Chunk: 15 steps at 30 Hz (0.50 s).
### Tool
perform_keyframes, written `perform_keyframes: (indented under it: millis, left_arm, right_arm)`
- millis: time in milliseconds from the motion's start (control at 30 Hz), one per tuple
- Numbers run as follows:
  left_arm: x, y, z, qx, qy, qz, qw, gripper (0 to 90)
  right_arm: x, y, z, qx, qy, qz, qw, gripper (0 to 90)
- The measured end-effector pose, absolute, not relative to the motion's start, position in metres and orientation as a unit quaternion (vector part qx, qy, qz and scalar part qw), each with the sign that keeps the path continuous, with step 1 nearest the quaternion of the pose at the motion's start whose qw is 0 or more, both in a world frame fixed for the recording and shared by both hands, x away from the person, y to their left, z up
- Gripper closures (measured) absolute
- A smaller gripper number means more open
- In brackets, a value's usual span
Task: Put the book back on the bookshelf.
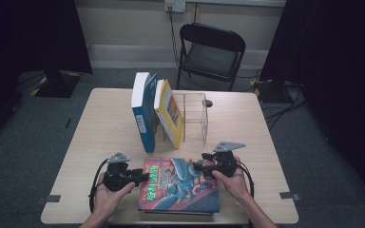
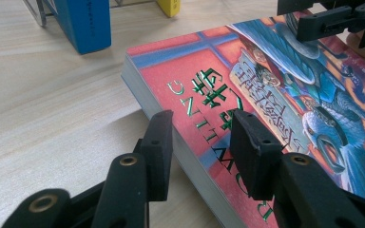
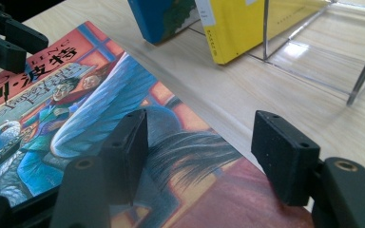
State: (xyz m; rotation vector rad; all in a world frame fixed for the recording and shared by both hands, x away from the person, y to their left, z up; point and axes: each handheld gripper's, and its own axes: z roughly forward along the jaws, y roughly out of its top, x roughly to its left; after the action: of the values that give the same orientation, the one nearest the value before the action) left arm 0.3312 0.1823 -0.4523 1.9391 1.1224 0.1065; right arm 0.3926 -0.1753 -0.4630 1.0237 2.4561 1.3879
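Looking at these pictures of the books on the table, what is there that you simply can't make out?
- Red illustrated book: its near edge and underside, cut by the frame bottom in the left gripper view.
- Blue book and yellow book: titles cut off by the top edge in both gripper views, too small in the high view.
- Clear acrylic stand: its inner dividers, too faint from above.
- Left hand-held gripper: whether its pads press the red book.

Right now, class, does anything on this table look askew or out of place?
Yes. The blue book and yellow book lean sideways by the clear acrylic stand rather than standing upright. The red illustrated book lies flat near the table's front edge.
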Motion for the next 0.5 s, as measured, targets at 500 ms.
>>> perform_keyframes:
  millis: [500]
  left_arm:
    - [0.349, 0.159, -0.449, 0.788, 0.439, 0.057, 0.428, 64.7]
  right_arm:
    - [0.353, -0.193, -0.456, 0.323, 0.835, 0.443, 0.05, 47.2]
